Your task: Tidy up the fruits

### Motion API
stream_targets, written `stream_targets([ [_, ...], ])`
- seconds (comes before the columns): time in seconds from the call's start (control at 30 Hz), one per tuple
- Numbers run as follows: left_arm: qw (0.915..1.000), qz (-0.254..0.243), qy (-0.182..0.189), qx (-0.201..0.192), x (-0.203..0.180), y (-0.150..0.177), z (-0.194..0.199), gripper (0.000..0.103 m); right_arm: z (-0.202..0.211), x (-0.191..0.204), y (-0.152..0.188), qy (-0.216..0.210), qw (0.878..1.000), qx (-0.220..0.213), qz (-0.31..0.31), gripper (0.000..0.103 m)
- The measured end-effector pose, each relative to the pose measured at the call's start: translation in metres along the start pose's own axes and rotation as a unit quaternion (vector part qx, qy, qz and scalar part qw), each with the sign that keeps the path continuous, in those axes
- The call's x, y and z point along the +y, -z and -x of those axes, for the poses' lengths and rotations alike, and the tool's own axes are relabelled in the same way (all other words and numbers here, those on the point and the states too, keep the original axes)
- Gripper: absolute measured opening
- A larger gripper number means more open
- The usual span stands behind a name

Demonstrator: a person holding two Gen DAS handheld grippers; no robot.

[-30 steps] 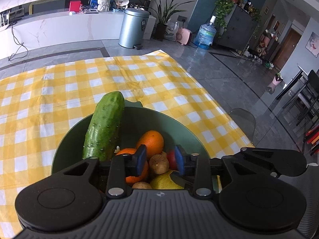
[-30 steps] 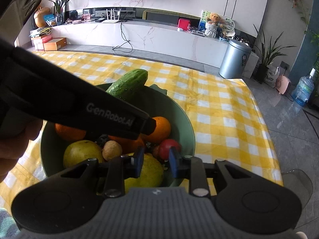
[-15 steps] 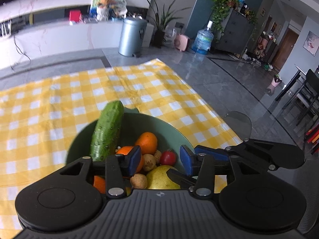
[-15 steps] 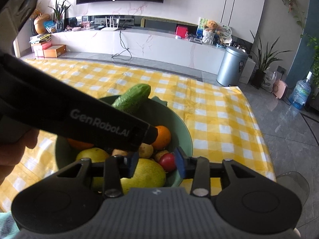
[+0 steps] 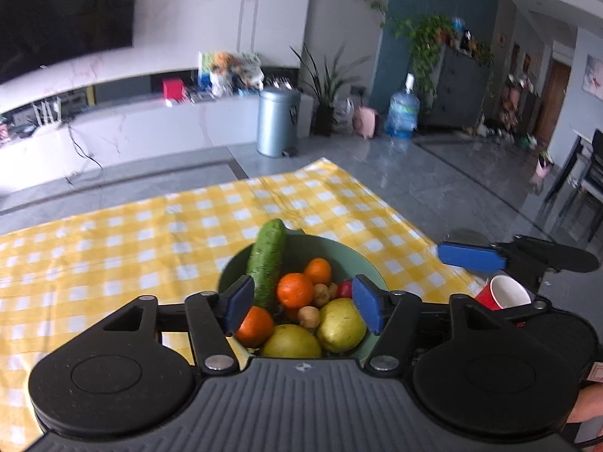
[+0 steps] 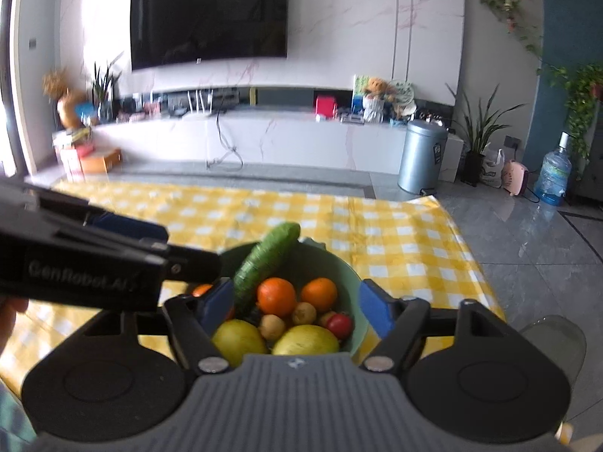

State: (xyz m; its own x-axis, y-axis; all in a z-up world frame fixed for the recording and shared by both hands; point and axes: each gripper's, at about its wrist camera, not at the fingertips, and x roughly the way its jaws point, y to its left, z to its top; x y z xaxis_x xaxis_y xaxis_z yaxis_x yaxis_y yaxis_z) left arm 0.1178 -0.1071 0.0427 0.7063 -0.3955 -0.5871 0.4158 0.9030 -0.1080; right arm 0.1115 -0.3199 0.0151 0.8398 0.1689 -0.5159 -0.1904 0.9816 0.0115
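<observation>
A green bowl on the yellow checked tablecloth holds a cucumber leaning on its far rim, oranges, two yellow-green pears, small brown fruits and a red one. The bowl also shows in the right wrist view, with the cucumber. My left gripper is open and empty, above and in front of the bowl. My right gripper is open and empty, also above the bowl. Each gripper shows beside the other.
A red cup stands right of the bowl near the table's right edge. The tablecloth's right edge drops to a grey floor. A metal bin and a TV cabinet stand far behind.
Both grippers have lifted up and back from the bowl and opened wider. The fruit has not moved.
</observation>
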Motion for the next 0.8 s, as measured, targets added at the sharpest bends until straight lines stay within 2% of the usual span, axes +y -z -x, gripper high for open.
stream_targets([
  [0.07,0.9997,0.002,-0.017,-0.017,0.003,0.004,0.013,0.073,0.013,0.009,0.002,0.006,1.000,-0.017,-0.003,0.079],
  [0.13,0.9990,0.000,-0.030,-0.034,0.007,0.009,0.025,0.074,0.025,0.017,0.005,0.012,0.999,-0.032,-0.002,0.085],
  [0.2,0.9978,0.001,-0.047,-0.047,0.010,0.013,0.035,0.076,0.036,0.026,0.011,0.021,0.999,-0.045,-0.001,0.086],
  [0.27,0.9955,-0.001,-0.071,-0.062,0.014,0.018,0.044,0.089,0.043,0.033,0.017,0.030,0.998,-0.054,0.000,0.088],
  [0.37,0.9904,-0.004,-0.106,-0.088,0.019,0.028,0.054,0.093,0.052,0.040,0.025,0.033,0.997,-0.065,-0.010,0.094],
  [0.43,0.9871,-0.008,-0.130,-0.092,0.022,0.035,0.057,0.098,0.058,0.044,0.029,0.033,0.997,-0.070,-0.017,0.096],
  [0.6,0.9780,-0.018,-0.185,-0.095,0.030,0.055,0.056,0.098,0.067,0.055,0.038,0.036,0.995,-0.087,-0.024,0.099],
  [0.8,0.9796,0.019,-0.181,-0.085,0.046,0.076,0.052,0.098,0.064,0.065,0.051,0.043,0.995,-0.089,-0.024,0.099],
])
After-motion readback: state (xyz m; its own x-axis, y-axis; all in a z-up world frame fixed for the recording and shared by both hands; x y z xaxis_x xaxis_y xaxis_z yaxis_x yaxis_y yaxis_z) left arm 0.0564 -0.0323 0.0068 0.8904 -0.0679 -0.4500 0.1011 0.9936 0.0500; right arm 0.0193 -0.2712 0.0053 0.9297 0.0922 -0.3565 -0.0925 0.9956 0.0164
